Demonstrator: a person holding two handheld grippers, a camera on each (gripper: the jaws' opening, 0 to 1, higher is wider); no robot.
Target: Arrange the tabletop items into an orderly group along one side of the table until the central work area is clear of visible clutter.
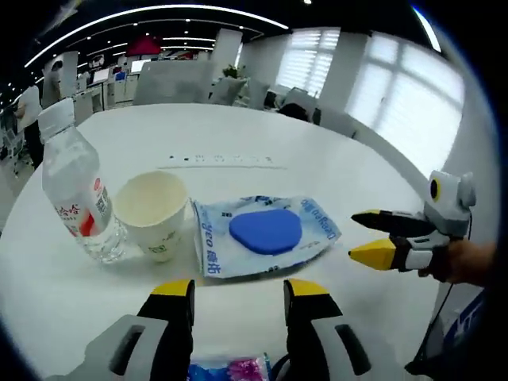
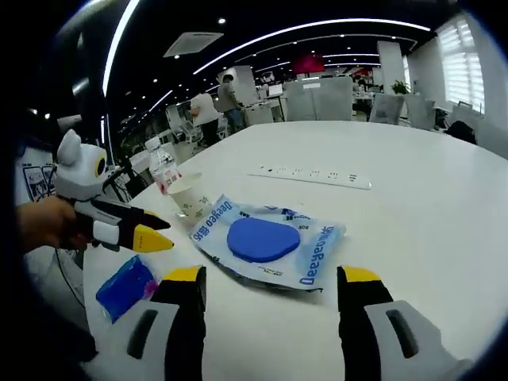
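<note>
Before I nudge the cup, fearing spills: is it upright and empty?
Upright and empty: the cup stands mouth up, its pale inside bare.

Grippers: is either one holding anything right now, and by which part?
Nothing is held. The left gripper and the right gripper are both open with bare table between their jaws, short of the packaged blue sponge.
</note>
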